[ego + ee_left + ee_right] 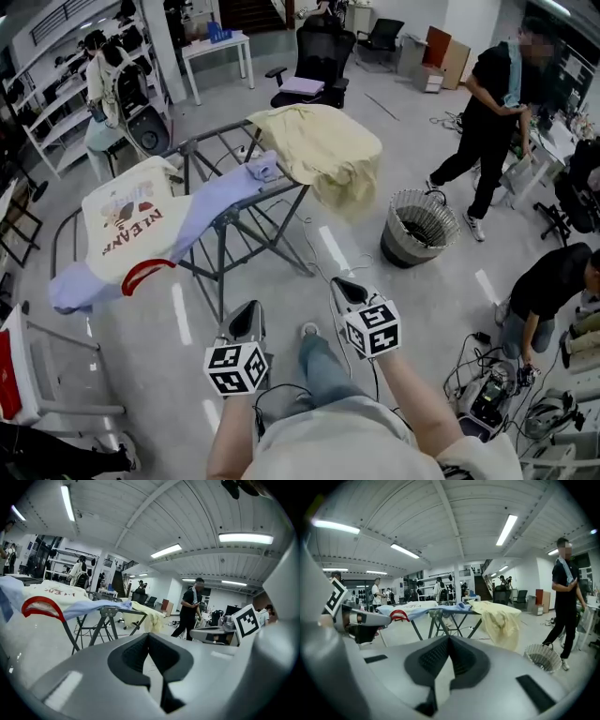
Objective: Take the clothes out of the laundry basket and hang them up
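Observation:
A metal drying rack [225, 220] carries a yellow garment [323, 150], a lavender garment [220, 202] and a white T-shirt with a red collar [127, 220]. The round laundry basket [419, 228] stands on the floor to the rack's right; its inside looks dark. My left gripper [247, 317] and right gripper [343, 289] are held side by side short of the rack, both shut with nothing in them. In the left gripper view the left gripper [148, 637] points at the rack [105, 613]. From the right gripper [450, 639] I see the yellow garment [501, 618] and the basket [543, 658].
A person in black [492, 122] stands beyond the basket and another crouches [548, 291] at the right by cables and equipment [487, 394]. An office chair [314, 56], a white table [216, 47] and shelves [56, 103] stand behind the rack.

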